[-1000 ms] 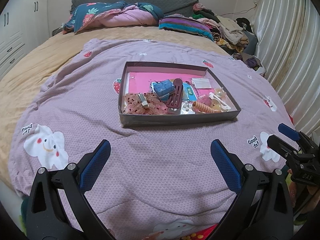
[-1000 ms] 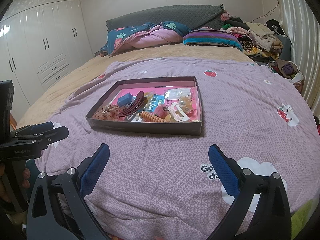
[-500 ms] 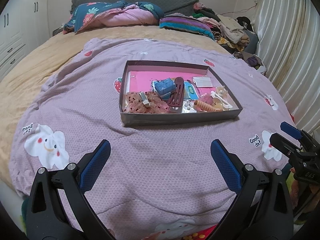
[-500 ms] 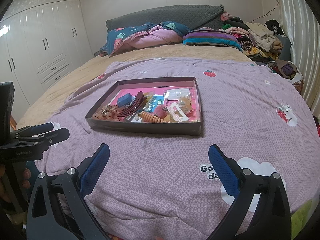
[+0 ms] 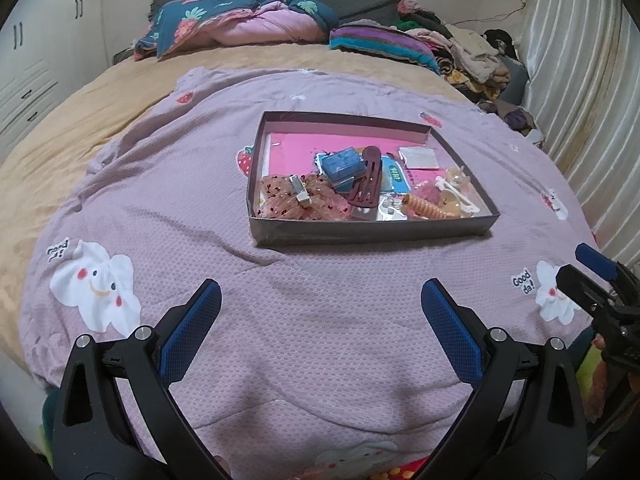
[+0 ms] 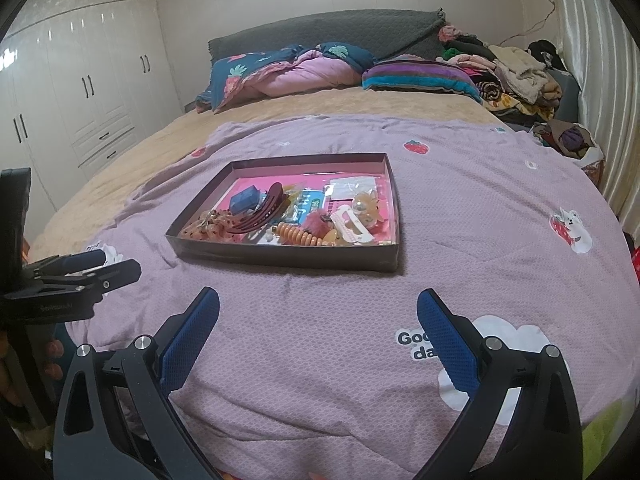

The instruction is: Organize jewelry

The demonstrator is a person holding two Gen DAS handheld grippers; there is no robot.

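A shallow dark box [image 5: 372,236] [image 6: 280,258] with a pink bottom lies on the purple quilt mid-bed. It holds a heap of hair and jewelry pieces: a blue case [image 5: 343,163] [image 6: 244,199], a maroon hair clip [image 5: 367,178] [image 6: 262,212], a pink dotted bow [image 5: 296,200], an orange spiral tie [image 5: 424,207] [image 6: 298,235], white clips [image 6: 350,224]. My left gripper [image 5: 320,312] is open and empty, short of the box. My right gripper [image 6: 318,316] is open and empty, also short of the box.
The purple quilt [image 5: 160,208] covers the near bed. Pillows and a folded duvet [image 5: 248,24] lie at the headboard. A clothes pile [image 5: 472,52] sits far right beside the curtain. White wardrobes [image 6: 80,80] stand on the left.
Both grippers have drifted very slightly; the box sits a touch lower in both views. Nothing was taken hold of or let go.
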